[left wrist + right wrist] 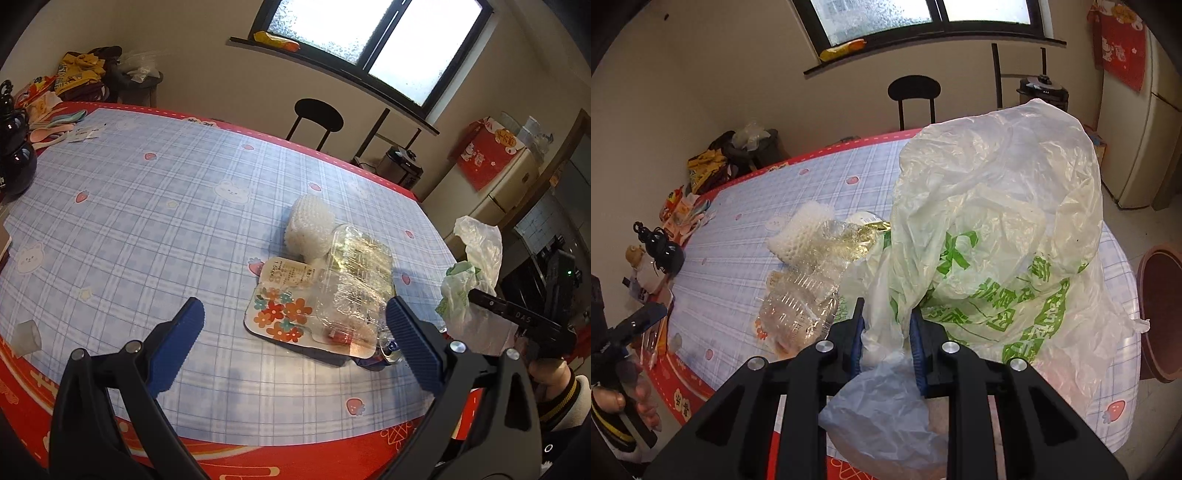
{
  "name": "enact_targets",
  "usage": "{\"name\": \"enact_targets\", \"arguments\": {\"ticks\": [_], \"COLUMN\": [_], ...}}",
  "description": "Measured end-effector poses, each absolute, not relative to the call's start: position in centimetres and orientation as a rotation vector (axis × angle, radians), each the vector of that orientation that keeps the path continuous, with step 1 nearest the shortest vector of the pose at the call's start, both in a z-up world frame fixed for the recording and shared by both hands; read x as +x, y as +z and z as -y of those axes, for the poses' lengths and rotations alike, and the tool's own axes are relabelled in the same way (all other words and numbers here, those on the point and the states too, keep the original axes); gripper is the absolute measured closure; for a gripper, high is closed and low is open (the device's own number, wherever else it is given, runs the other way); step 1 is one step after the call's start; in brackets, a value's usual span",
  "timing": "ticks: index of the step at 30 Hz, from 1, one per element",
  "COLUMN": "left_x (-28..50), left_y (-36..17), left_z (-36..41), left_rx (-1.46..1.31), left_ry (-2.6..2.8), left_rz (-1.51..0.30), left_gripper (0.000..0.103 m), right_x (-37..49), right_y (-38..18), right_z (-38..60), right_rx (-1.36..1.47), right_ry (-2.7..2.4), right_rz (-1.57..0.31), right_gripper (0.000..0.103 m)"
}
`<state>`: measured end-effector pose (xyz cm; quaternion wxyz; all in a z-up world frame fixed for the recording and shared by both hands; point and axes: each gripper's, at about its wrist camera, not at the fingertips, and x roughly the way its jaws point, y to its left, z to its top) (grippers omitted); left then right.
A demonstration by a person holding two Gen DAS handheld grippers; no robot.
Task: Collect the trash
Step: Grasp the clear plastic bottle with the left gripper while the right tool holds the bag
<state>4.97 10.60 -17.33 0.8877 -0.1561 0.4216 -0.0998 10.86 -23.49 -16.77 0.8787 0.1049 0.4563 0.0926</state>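
Trash sits mid-table: a white foam net [310, 230] at twelve o'clock of a flowered card blister pack [284, 314] and crumpled clear plastic tray [354, 273]. The left gripper [295, 332] gapes empty above it. The right gripper [886, 332] pinches a thin white green-printed plastic bag [997, 221]; that slack film could slip free, or billow over the pile.

The left gripper [295, 332] fingers [176, 347] stand wide apart over clear plastic trash [351, 288] (flowered card beneath).
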Motion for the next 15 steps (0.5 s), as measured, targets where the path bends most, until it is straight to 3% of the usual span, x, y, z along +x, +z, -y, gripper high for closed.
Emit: {"name": "enact_targets", "arguments": {"ticks": [15], "left_x": [8.9], "left_y": [-21.0], "left_z": [3.6], "left_rx": [0.056], "left_ry": [-0.323], "left_rz": [-0.961], "left_gripper": [0.006], "right_x": [6.4], "right_y": [-16.7], "right_z": [31.0], "right_rx": [0.285], "right_ry": [0.11], "right_rz": [-0.914], "right_gripper": [0.08]}}
